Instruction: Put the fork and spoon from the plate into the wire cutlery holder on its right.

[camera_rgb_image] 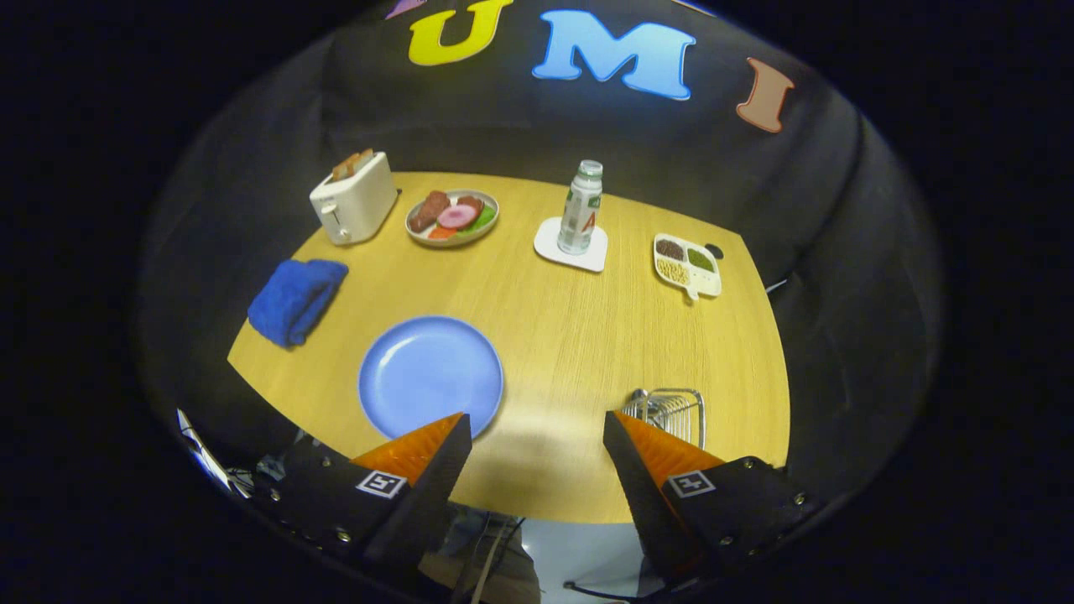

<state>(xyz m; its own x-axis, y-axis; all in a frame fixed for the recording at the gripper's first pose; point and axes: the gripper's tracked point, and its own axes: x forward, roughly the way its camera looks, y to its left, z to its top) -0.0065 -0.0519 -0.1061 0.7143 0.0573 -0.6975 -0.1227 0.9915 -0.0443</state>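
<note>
The hand-held gripper (537, 424) with orange fingers hangs wide open above the near edge of the round yellow wooden table (570, 335), gripping nothing. The round blue plate (430, 374), the landmark here, lies bare just beyond the left finger; the wire cutlery holder (671, 413) stands to the plate's right, partly behind the right finger. Beyond the plate sit a folded blue towel (295, 299), a white toaster (353, 200), a food plate (452, 216), a bottle (581, 209) on a white coaster and a divided white dish (687, 265)
</note>
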